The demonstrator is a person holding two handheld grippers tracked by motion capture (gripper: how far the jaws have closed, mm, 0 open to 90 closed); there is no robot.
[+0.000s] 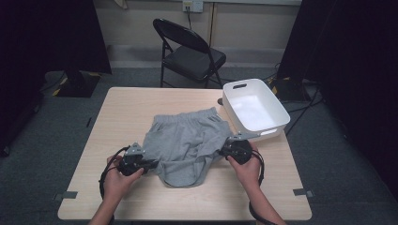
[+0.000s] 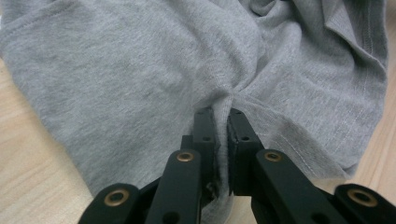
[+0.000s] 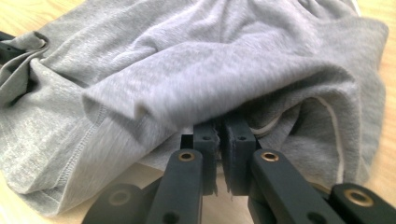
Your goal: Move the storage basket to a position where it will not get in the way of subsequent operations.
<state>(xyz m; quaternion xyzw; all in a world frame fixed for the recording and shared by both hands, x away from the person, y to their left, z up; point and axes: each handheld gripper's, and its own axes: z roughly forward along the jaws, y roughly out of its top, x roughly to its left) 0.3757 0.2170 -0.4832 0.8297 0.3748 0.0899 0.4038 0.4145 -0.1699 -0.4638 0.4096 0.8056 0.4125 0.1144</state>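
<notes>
At the lower left of the high view, the left gripper (image 1: 151,163) sits in the person's left hand (image 1: 117,180), its jaws pinched together on a fold of the grey shorts (image 1: 185,143); the left gripper view shows fabric puckering right where the jaws meet (image 2: 223,114). Centre frame, the shorts lie rumpled on the pale wooden worktop (image 1: 117,108), waistband toward the top of the picture, lower edge bunched between both grippers. Right of centre, the right gripper (image 1: 224,150), held in the right hand (image 1: 246,168), is clamped on the shorts' other side, cloth draping over its jaws (image 3: 219,126). Upper right, a white bin (image 1: 277,110) stands just beside the shorts, near the worktop's edge.
</notes>
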